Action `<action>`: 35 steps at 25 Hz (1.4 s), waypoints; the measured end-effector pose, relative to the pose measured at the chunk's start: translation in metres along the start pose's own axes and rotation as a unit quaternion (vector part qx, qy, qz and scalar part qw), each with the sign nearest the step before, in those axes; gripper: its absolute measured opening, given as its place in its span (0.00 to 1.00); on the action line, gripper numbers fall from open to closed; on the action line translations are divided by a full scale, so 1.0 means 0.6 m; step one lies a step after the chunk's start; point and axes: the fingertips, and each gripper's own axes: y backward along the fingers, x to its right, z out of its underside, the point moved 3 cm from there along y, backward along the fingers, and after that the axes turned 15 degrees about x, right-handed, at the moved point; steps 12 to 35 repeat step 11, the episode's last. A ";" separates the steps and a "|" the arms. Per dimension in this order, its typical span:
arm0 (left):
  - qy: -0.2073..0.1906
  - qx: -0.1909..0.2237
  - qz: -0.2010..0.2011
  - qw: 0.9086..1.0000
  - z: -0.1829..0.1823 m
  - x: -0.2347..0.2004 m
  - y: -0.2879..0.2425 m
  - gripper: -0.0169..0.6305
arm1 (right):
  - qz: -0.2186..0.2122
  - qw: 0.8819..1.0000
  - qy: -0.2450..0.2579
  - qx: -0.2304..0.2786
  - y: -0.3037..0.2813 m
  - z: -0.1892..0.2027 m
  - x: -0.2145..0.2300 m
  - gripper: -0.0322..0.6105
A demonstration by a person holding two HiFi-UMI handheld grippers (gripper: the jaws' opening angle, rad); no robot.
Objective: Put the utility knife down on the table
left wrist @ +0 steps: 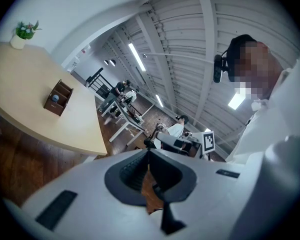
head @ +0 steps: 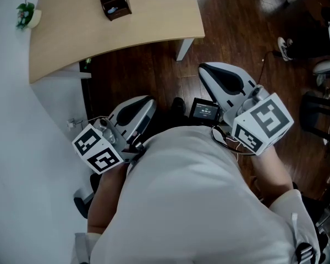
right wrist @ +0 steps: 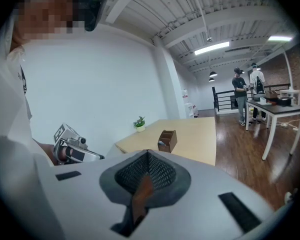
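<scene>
No utility knife shows in any view. In the head view both grippers are held close to the person's body, over the dark wood floor and short of the table point(head: 99, 32). My left gripper point(head: 148, 100) has its jaws shut together with nothing between them; in its own view the tips point(left wrist: 149, 154) meet. My right gripper point(head: 204, 69) is also shut and empty, and its tips point(right wrist: 148, 154) meet in the right gripper view. The light wooden table point(right wrist: 190, 139) lies ahead of both.
A brown wooden organizer point(head: 114, 0) and a small potted plant point(head: 26, 14) stand on the table. A small lit screen point(head: 204, 110) sits between the grippers. A white wall runs along the left. Chairs point(head: 324, 65) stand at the right; people work at tables point(right wrist: 277, 106) farther back.
</scene>
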 end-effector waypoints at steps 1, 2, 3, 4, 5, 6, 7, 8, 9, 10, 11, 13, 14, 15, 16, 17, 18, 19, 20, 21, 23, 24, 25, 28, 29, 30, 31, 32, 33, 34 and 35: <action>0.001 -0.001 0.000 1.000 0.003 -0.001 0.000 0.03 | 0.000 1.000 0.000 0.000 -0.001 0.003 0.001 0.05; 0.001 -0.002 0.000 1.000 0.005 -0.002 0.001 0.03 | -0.001 1.000 0.001 -0.001 -0.003 0.005 0.001 0.05; 0.001 -0.002 -0.001 1.000 0.007 -0.004 0.001 0.03 | -0.003 1.000 0.001 -0.001 -0.004 0.007 0.001 0.05; 0.002 -0.003 -0.002 1.000 0.010 -0.004 0.002 0.03 | -0.005 1.000 0.001 -0.001 -0.004 0.010 0.000 0.05; 0.003 -0.003 -0.003 1.000 0.014 -0.003 0.003 0.03 | -0.007 1.000 0.001 -0.002 -0.002 0.013 -0.002 0.05; 0.005 -0.004 -0.004 1.000 0.019 -0.001 0.004 0.03 | -0.009 1.000 0.001 -0.003 0.002 0.016 -0.004 0.05; 0.007 -0.005 -0.006 1.000 0.024 0.001 0.005 0.03 | -0.010 1.000 0.001 -0.005 0.004 0.020 -0.005 0.05; 0.009 -0.006 -0.007 1.000 0.027 0.000 0.007 0.03 | -0.012 1.000 0.001 -0.007 0.004 0.024 -0.007 0.05; 0.011 -0.007 -0.009 1.000 0.029 -0.003 0.009 0.03 | -0.013 1.000 0.001 -0.010 0.002 0.029 -0.008 0.05; 0.013 -0.008 -0.011 1.000 0.031 -0.007 0.011 0.03 | -0.014 1.000 0.000 -0.012 -0.002 0.033 -0.009 0.05; 0.015 -0.009 -0.014 1.000 0.032 -0.011 0.013 0.03 | -0.016 1.000 -0.001 -0.014 -0.006 0.038 -0.009 0.05; 0.015 -0.009 -0.014 1.000 0.032 -0.011 0.013 0.03 | -0.016 1.000 -0.001 -0.014 -0.006 0.038 -0.009 0.05; 0.015 -0.009 -0.014 1.000 0.032 -0.011 0.013 0.03 | -0.016 1.000 -0.001 -0.014 -0.006 0.038 -0.009 0.05; 0.015 -0.009 -0.014 1.000 0.032 -0.011 0.013 0.03 | -0.016 1.000 -0.001 -0.014 -0.006 0.038 -0.009 0.05; 0.015 -0.009 -0.014 1.000 0.032 -0.011 0.013 0.03 | -0.016 1.000 -0.001 -0.014 -0.006 0.038 -0.009 0.05; 0.015 -0.009 -0.014 1.000 0.032 -0.011 0.013 0.03 | -0.016 1.000 -0.001 -0.014 -0.006 0.038 -0.009 0.05; 0.015 -0.009 -0.014 1.000 0.032 -0.011 0.013 0.03 | -0.016 1.000 -0.001 -0.014 -0.006 0.038 -0.009 0.05; 0.015 -0.009 -0.014 1.000 0.032 -0.011 0.013 0.03 | -0.016 1.000 -0.001 -0.014 -0.006 0.038 -0.009 0.05; 0.015 -0.009 -0.014 1.000 0.032 -0.011 0.013 0.03 | -0.016 1.000 -0.001 -0.014 -0.006 0.038 -0.009 0.05; 0.015 -0.009 -0.014 1.000 0.032 -0.011 0.013 0.03 | -0.016 1.000 -0.001 -0.014 -0.006 0.038 -0.009 0.05; 0.015 -0.009 -0.014 1.000 0.032 -0.011 0.013 0.03 | -0.016 1.000 -0.001 -0.014 -0.006 0.038 -0.009 0.05; 0.015 -0.009 -0.014 1.000 0.032 -0.011 0.013 0.03 | -0.016 1.000 -0.001 -0.014 -0.006 0.038 -0.009 0.05; 0.015 -0.009 -0.014 1.000 0.032 -0.011 0.013 0.03 | -0.016 1.000 -0.001 -0.014 -0.006 0.038 -0.009 0.05; 0.015 -0.009 -0.014 1.000 0.032 -0.011 0.013 0.03 | -0.016 1.000 -0.001 -0.014 -0.006 0.038 -0.009 0.05; 0.015 -0.009 -0.014 1.000 0.032 -0.011 0.013 0.03 | -0.016 1.000 -0.001 -0.014 -0.006 0.038 -0.009 0.05; 0.015 -0.009 -0.014 1.000 0.032 -0.011 0.013 0.03 | -0.016 1.000 -0.001 -0.014 -0.006 0.038 -0.009 0.05; 0.015 -0.009 -0.014 1.000 0.032 -0.011 0.013 0.03 | -0.016 1.000 -0.001 -0.014 -0.006 0.038 -0.009 0.05; 0.015 -0.009 -0.014 1.000 0.032 -0.011 0.013 0.03 | -0.016 1.000 -0.001 -0.014 -0.006 0.038 -0.009 0.05; 0.015 -0.009 -0.014 1.000 0.032 -0.011 0.013 0.03 | -0.016 1.000 -0.001 -0.014 -0.006 0.038 -0.009 0.05; 0.015 -0.009 -0.014 1.000 0.032 -0.011 0.013 0.03 | -0.016 1.000 -0.001 -0.014 -0.006 0.038 -0.009 0.05; 0.015 -0.009 -0.014 1.000 0.032 -0.011 0.013 0.03 | -0.016 1.000 -0.001 -0.014 -0.006 0.038 -0.009 0.05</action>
